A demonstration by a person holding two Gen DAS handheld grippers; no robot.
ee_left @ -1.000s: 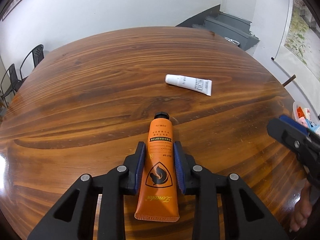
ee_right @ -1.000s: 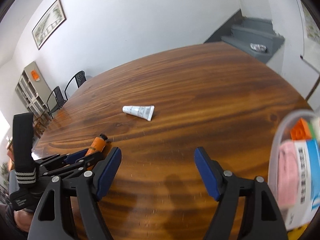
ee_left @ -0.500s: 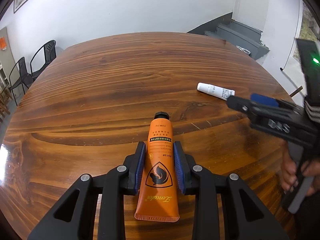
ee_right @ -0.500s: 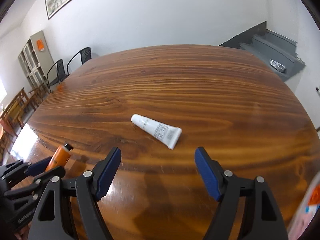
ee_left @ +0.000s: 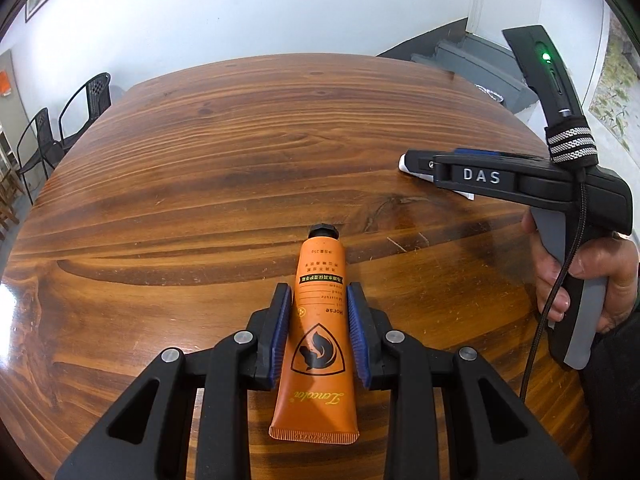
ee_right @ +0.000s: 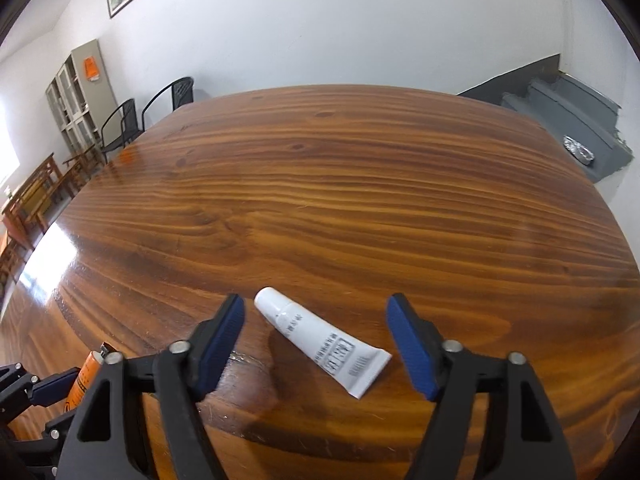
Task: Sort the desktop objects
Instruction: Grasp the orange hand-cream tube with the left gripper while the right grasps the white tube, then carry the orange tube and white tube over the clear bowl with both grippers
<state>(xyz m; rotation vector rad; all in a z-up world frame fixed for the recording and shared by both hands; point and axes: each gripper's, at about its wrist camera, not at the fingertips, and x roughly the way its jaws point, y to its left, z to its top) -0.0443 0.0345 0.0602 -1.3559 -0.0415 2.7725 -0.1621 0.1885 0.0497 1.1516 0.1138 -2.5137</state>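
Observation:
My left gripper (ee_left: 319,308) is shut on an orange hand-cream tube (ee_left: 318,336) with a black cap, which points away over the wooden table (ee_left: 240,140). The orange tube also shows at the lower left of the right wrist view (ee_right: 86,376). My right gripper (ee_right: 316,320) is open, its blue pads on either side of a white tube (ee_right: 324,340) that lies flat on the table. In the left wrist view the right gripper (ee_left: 436,164) hides most of the white tube (ee_left: 404,164).
Black chairs (ee_right: 160,108) and a cabinet (ee_right: 76,92) stand beyond the table's far left edge. Grey stairs (ee_right: 560,120) are at the far right. The person's hand (ee_left: 580,280) holds the right gripper's handle at the table's right edge.
My right gripper has moved left and forward, away from a container of items, until its open jaws straddle the white tube. My left gripper has kept hold of the orange tube.

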